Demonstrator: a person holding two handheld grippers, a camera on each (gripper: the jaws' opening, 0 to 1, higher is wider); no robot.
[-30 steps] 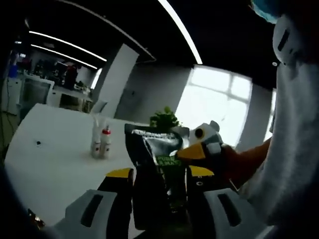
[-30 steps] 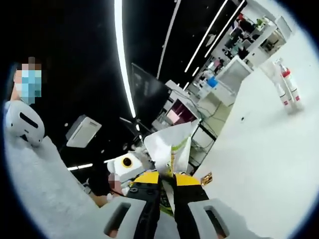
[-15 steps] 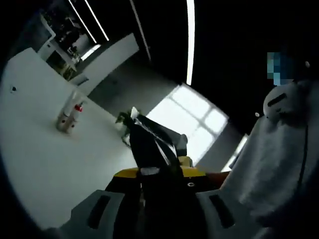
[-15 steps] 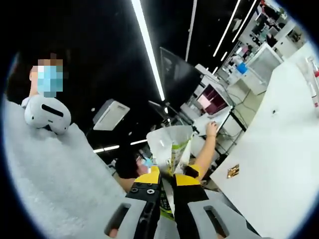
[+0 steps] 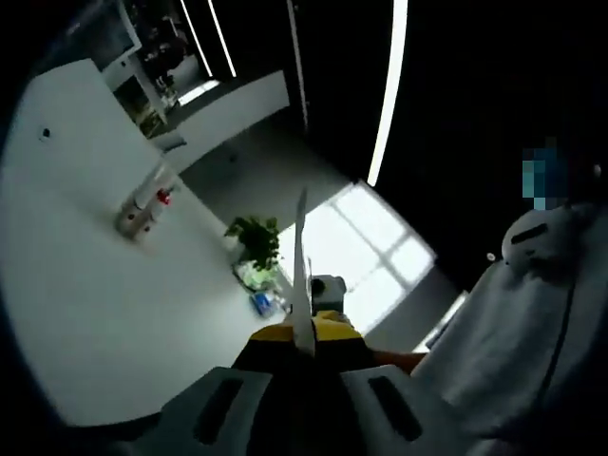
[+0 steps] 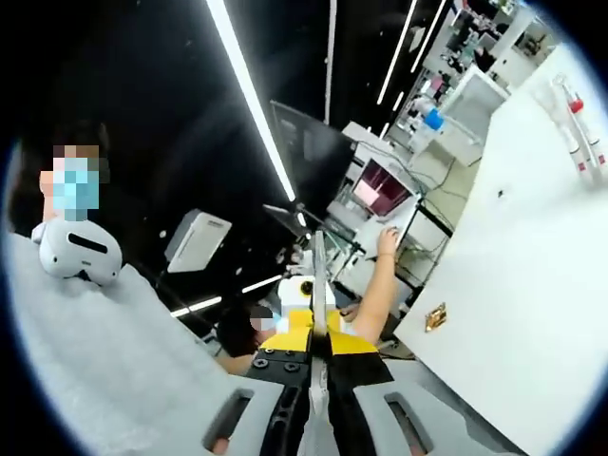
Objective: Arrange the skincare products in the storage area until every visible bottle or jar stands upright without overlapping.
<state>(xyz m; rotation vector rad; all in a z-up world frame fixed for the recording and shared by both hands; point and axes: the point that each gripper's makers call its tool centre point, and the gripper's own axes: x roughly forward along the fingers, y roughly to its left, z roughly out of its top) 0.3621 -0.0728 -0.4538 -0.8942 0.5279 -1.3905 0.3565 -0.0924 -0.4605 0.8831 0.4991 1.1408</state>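
Two small bottles (image 5: 142,204) are all the skincare I can spot right now, sitting together on the white table (image 5: 85,313), and in the left gripper view one has a red cap. They show up again in the right gripper view as bottles (image 6: 578,123) near the far end of the table (image 6: 532,313). Whether they're properly upright I can't tell, both cameras are rolled hard. My guess is the arranging hasn't really begun, since neither gripper is anywhere near them.

Both grippers are busy with something else: a thin pouch seen edge-on. The left gripper (image 5: 302,344) has its jaws pinched tight on the pouch edge (image 5: 300,275), and the right gripper (image 6: 319,334) is likewise clamped on the pouch (image 6: 318,275), held up well off the table. So that packet needs to go somewhere before either hand is free.

Past the bottles, toward the window, there's a green potted plant (image 5: 255,239) and some small blue bits just beside it. A little gold thing (image 6: 436,316) sits near the table's edge, well apart from the bottles. Someone's bare arm (image 6: 372,285) reaches toward a desk beyond the table.
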